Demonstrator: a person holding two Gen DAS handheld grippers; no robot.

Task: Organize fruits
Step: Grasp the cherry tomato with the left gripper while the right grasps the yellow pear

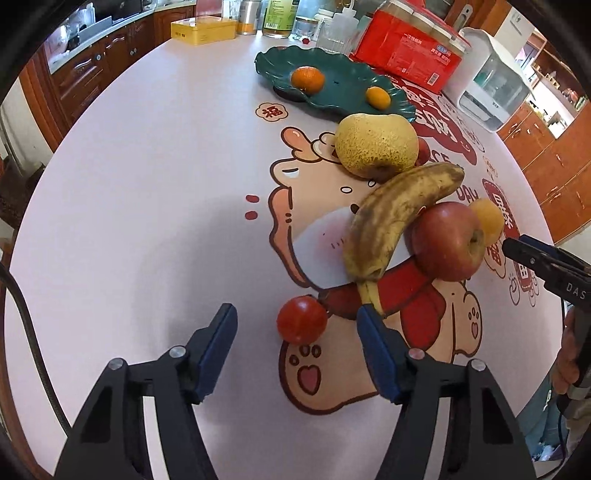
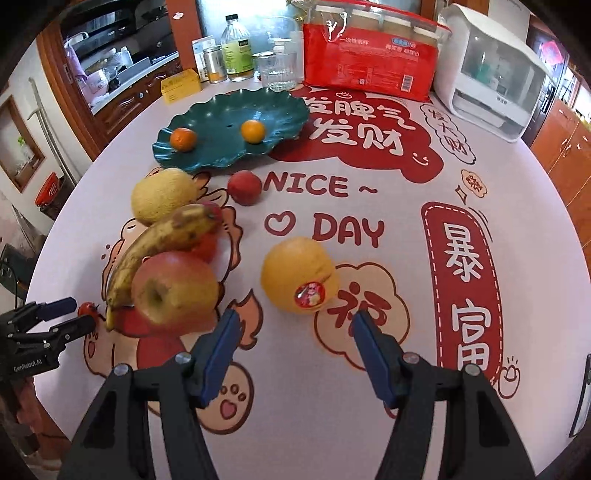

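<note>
A green leaf-shaped plate [image 1: 343, 99] [image 2: 221, 147] holds two small oranges [image 1: 307, 78] [image 2: 253, 131]. On the table lie a yellow pear [image 1: 375, 146] [image 2: 162, 194], a spotted banana [image 1: 391, 214] [image 2: 159, 240], a red apple [image 1: 447, 242] [image 2: 173, 290], a small tomato [image 1: 301, 319] [image 2: 87, 308], a red fruit [image 2: 244, 187] and a yellow orange with a sticker [image 2: 299, 275] [image 1: 489, 218]. My left gripper [image 1: 297, 325] is open, its fingers on either side of the tomato. My right gripper [image 2: 291, 325] is open just short of the yellow orange.
At the table's far edge stand a red package [image 2: 369, 55] [image 1: 410, 51], a white appliance [image 2: 491, 70] [image 1: 495, 81], bottles and jars [image 2: 236, 48], a glass [image 2: 277, 70] and a yellow box [image 1: 203, 31] [image 2: 181, 86]. Wooden cabinets surround the table.
</note>
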